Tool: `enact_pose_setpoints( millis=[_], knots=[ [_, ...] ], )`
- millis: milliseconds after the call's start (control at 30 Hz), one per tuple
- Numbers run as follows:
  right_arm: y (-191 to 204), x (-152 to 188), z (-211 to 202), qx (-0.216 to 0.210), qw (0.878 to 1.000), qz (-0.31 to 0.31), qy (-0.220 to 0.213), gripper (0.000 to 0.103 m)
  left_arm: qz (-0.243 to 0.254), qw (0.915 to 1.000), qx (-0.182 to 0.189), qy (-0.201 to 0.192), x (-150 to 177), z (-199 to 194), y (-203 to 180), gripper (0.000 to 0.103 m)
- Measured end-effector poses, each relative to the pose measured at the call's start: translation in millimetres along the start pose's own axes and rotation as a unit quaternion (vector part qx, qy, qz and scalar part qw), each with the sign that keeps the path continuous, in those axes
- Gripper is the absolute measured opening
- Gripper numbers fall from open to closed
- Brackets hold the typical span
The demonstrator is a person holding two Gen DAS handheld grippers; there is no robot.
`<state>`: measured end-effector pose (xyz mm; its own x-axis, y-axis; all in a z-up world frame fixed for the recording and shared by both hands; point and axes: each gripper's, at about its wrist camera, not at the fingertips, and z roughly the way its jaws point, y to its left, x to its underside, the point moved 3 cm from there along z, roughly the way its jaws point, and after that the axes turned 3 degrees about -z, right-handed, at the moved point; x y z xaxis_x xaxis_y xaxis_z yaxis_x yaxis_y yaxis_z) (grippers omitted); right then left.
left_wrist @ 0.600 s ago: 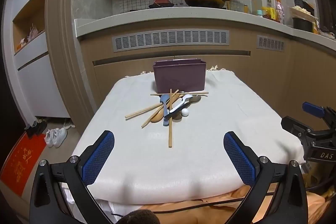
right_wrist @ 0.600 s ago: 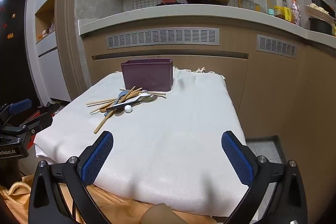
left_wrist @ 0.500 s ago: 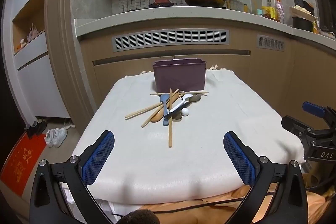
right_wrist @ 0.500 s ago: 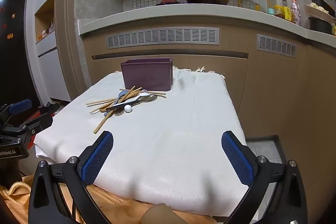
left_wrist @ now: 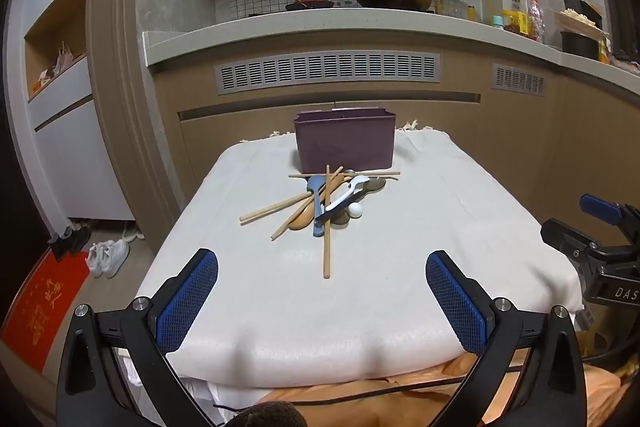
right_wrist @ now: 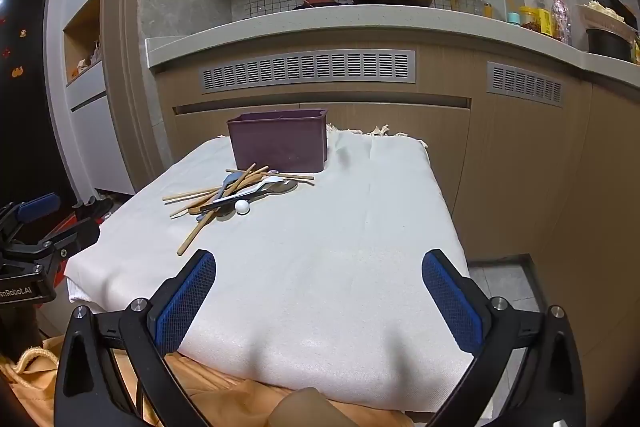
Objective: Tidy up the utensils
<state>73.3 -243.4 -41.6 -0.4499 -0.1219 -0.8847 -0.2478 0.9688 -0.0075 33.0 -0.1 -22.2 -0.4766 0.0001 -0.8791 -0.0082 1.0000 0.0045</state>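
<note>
A purple utensil bin [left_wrist: 345, 141] stands at frame centre on a white cloth-covered table [left_wrist: 440, 227]; its contents cannot be seen. Just below it lies a heap of chopsticks [left_wrist: 327, 227] and spoons [left_wrist: 316, 203]. The left gripper [left_wrist: 322, 301] and right gripper [right_wrist: 318, 301], at the bottom edges, gape wide, holding nothing.

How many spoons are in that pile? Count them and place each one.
4 clear ones, all piled in front of the purple bin: blue spoon at left, wooden spoon nearest, white spoon on top, metal spoon at right. A dark shape underneath may be a fifth.
</note>
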Motion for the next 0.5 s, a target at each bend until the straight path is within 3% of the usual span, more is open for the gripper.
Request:
enact_pose_setpoints(
  millis=[500],
  knots=[
    [-2.2,-3.2,-2.4,0.000,1.000,0.002,-0.001,0.103,-0.003,1.0000,-0.001,0.001,1.6,1.2,0.8,0.103]
  ],
)
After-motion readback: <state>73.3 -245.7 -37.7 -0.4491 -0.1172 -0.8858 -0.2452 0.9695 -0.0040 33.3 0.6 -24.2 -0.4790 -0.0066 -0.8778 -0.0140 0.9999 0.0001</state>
